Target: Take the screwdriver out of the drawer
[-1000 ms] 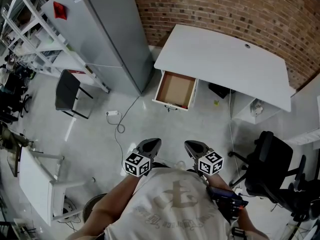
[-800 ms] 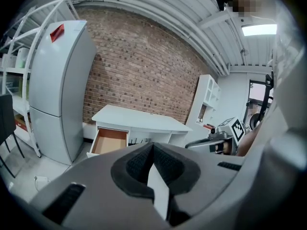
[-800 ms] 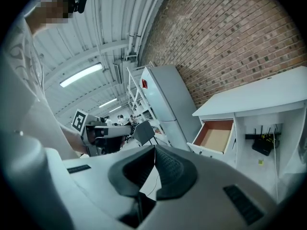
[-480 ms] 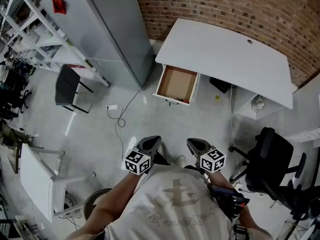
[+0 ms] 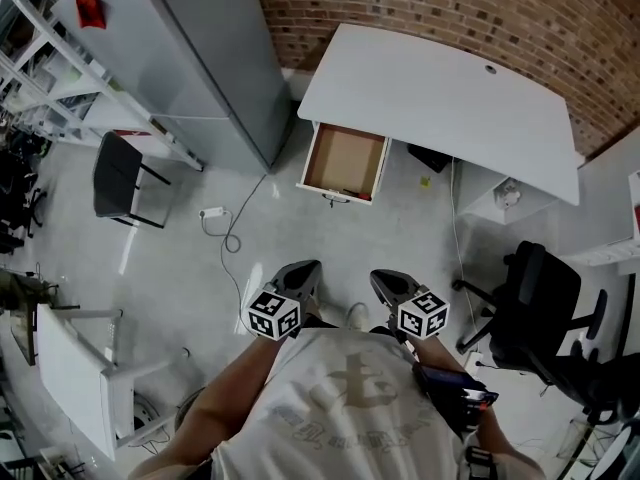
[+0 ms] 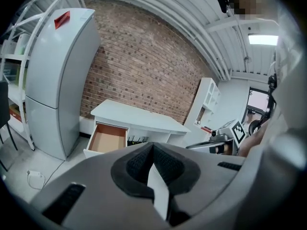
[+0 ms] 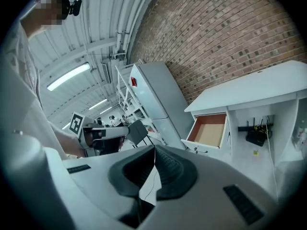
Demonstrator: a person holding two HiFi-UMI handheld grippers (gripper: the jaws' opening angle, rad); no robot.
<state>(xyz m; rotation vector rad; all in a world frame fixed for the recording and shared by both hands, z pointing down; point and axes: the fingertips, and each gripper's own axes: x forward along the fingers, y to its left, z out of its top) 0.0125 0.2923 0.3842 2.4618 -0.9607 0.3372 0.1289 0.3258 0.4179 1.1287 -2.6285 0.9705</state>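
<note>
Across the floor, inside the open drawer [image 5: 344,163] under the white desk [image 5: 440,98], no screwdriver is visible on the brown bottom. Both the left gripper [image 5: 298,274] and the right gripper [image 5: 392,284] hang closed, empty, well apart from it. Approach, part one gripper's jaws, then inspect the hidden corners.

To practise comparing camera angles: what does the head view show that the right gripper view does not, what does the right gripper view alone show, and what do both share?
Only the head view: the black office chair right of the desk, and the white side table at lower left.
Only the right gripper view: the ceiling strip lights, and the right gripper with its jaws together and nothing between them.
Both: the white desk, its open drawer with no screwdriver visible, the brick wall and the grey fridge.
</note>
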